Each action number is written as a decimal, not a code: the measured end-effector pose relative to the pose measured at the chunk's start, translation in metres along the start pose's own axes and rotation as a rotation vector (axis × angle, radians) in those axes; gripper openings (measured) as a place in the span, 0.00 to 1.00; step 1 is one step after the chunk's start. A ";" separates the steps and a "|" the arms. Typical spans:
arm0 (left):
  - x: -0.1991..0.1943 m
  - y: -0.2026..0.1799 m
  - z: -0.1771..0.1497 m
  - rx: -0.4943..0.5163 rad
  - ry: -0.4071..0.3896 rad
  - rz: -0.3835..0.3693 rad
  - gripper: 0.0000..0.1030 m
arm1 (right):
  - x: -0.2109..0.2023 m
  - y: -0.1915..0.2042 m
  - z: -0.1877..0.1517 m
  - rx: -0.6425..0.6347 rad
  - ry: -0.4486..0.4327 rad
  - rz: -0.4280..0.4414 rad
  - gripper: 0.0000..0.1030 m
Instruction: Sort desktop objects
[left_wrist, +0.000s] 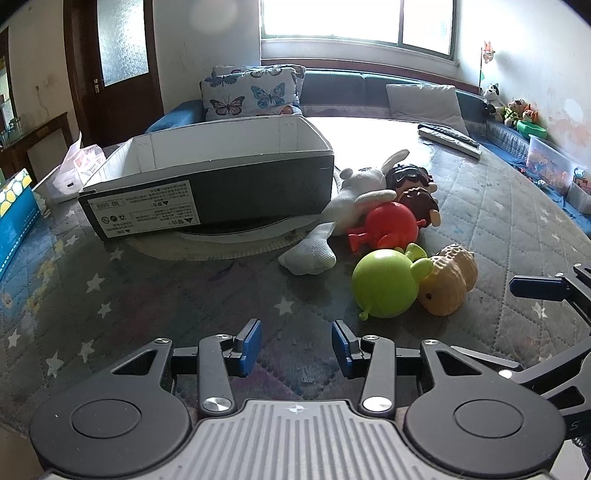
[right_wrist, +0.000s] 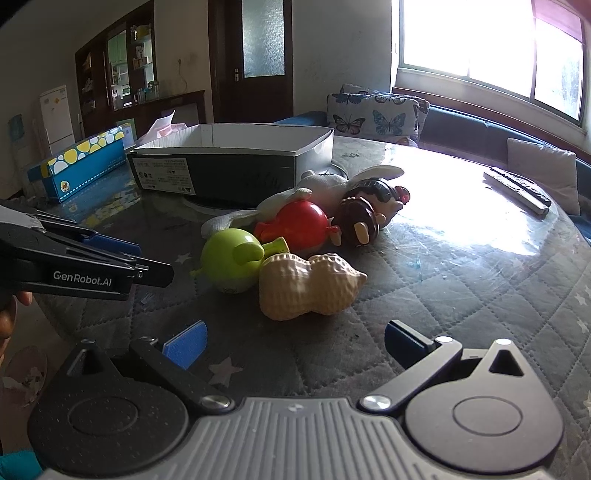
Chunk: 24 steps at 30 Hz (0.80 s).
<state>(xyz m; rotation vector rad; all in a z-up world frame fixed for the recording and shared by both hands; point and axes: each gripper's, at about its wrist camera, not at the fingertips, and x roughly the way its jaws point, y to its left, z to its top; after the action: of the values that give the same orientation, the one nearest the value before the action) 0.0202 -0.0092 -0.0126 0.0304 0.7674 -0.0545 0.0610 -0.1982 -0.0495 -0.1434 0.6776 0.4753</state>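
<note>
A pile of toys lies on the quilted table: a green ball toy (left_wrist: 384, 284) (right_wrist: 231, 258), a tan peanut toy (left_wrist: 448, 278) (right_wrist: 306, 288), a red ball toy (left_wrist: 391, 225) (right_wrist: 299, 221), a white plush rabbit (left_wrist: 354, 199) (right_wrist: 321, 184) and a brown-haired doll (left_wrist: 417, 192) (right_wrist: 369, 210). An open black-and-white cardboard box (left_wrist: 221, 177) (right_wrist: 236, 162) stands behind them to the left. My left gripper (left_wrist: 296, 347) is open and empty, short of the toys. My right gripper (right_wrist: 295, 341) is open and empty, just before the peanut.
A blue dotted box (left_wrist: 16, 214) (right_wrist: 85, 162) lies at the table's left edge. Remote controls (left_wrist: 452, 140) (right_wrist: 517, 188) lie at the far right. A sofa with butterfly cushions (left_wrist: 251, 92) stands behind. The left gripper (right_wrist: 110, 258) shows at the left of the right wrist view.
</note>
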 end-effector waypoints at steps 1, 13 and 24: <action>0.000 0.000 0.001 0.000 0.000 -0.002 0.43 | 0.000 0.000 0.000 0.000 0.000 0.001 1.00; 0.006 0.002 0.007 -0.003 0.006 -0.017 0.43 | 0.008 0.000 0.007 -0.003 0.008 0.009 1.00; 0.011 0.006 0.014 -0.011 0.014 -0.028 0.43 | 0.016 -0.002 0.013 -0.004 0.018 0.015 1.00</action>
<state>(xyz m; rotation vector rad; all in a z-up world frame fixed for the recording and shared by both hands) 0.0377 -0.0047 -0.0100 0.0101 0.7819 -0.0767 0.0807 -0.1901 -0.0496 -0.1466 0.6961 0.4901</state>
